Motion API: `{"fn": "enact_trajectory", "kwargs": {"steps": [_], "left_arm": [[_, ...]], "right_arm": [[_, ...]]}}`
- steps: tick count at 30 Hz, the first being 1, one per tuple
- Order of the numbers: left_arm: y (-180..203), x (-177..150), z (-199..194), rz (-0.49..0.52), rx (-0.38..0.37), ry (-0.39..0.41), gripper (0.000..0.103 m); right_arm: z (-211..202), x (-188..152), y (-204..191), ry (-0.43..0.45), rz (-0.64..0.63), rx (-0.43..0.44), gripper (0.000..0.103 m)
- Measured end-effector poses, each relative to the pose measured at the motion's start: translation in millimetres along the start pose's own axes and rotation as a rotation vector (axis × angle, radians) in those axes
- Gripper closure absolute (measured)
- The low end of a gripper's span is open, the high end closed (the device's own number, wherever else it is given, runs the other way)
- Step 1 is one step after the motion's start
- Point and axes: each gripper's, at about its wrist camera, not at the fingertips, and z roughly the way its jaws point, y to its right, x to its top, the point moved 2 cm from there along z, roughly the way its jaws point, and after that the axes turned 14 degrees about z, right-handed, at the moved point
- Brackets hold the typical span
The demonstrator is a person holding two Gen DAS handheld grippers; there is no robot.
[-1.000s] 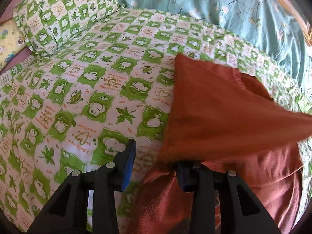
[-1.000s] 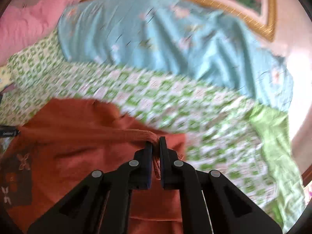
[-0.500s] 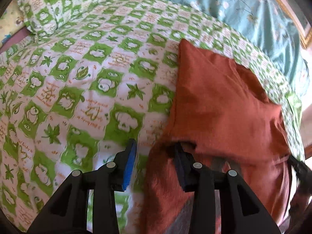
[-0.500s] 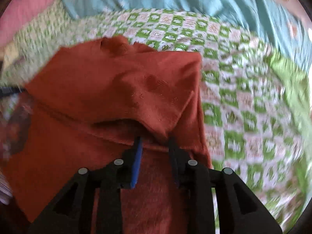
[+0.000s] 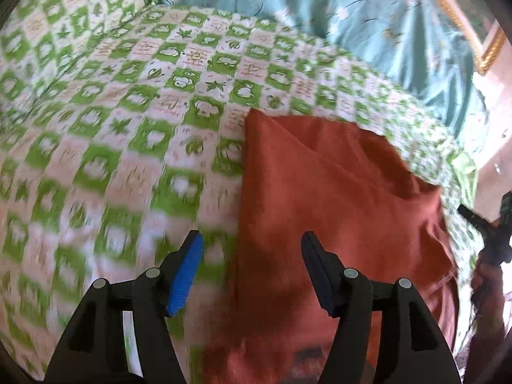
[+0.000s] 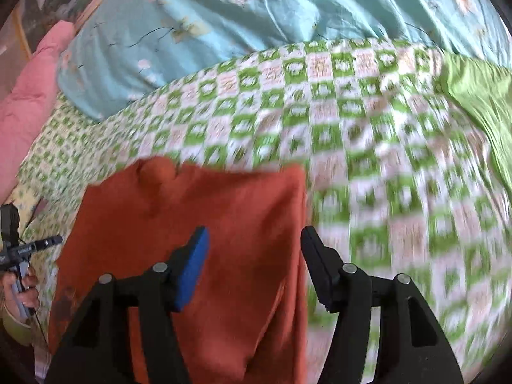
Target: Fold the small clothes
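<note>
A rust-orange small shirt [image 5: 336,198] lies folded over on the green-and-white checked bedspread [image 5: 128,121]. It also shows in the right wrist view [image 6: 198,217]. My left gripper [image 5: 251,256] is open and empty, raised over the shirt's left edge. My right gripper [image 6: 254,252] is open and empty, raised over the shirt's right edge. The right gripper also appears at the right rim of the left wrist view [image 5: 489,230], and the left gripper at the left rim of the right wrist view [image 6: 22,249]. Both views are motion-blurred.
A light-blue floral quilt [image 6: 256,16] is bunched at the far side of the bed. A pink pillow [image 6: 28,96] lies far left. A plain green cloth [image 6: 480,96] lies at the right. A gold picture frame [image 5: 480,32] is on the wall.
Both grippers let go of the shirt, opened wide and drew back. The lifted half of the shirt now lies folded over the rest.
</note>
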Motion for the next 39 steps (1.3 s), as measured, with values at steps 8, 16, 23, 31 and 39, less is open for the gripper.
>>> {"fn": "enact_trajectory", "kwargs": {"steps": [8,16,23,31,39], "left_arm": [[-10.8,62.1,58.8,0.009,0.007,-0.073,0.031],[23.7,75.1,82.3,0.216,0.027,-0.092,0.085],[36.5,77.8,77.1,0.23,0.201,-0.04,0.092],[21.0,61.2,13.9,0.116,0.131,0.009,0.056],[37.4,-38.3,-60.1,0.059,0.056,0.016,0.055]], "right_arm": [[103.7,43.3,-74.1,-0.227,-0.393,-0.025,0.042],[153.9,27.4,-74.1,-0.399,-0.409,0.005,0.095],[121.6,48.4,-53.3,-0.154,-0.245,-0.07,0.096],[81.4,33.8,-51.7,-0.105,-0.131,-0.023,0.074],[-29.8,-47.2,-38.9,-0.078,-0.1,0.1,0.059]]}}
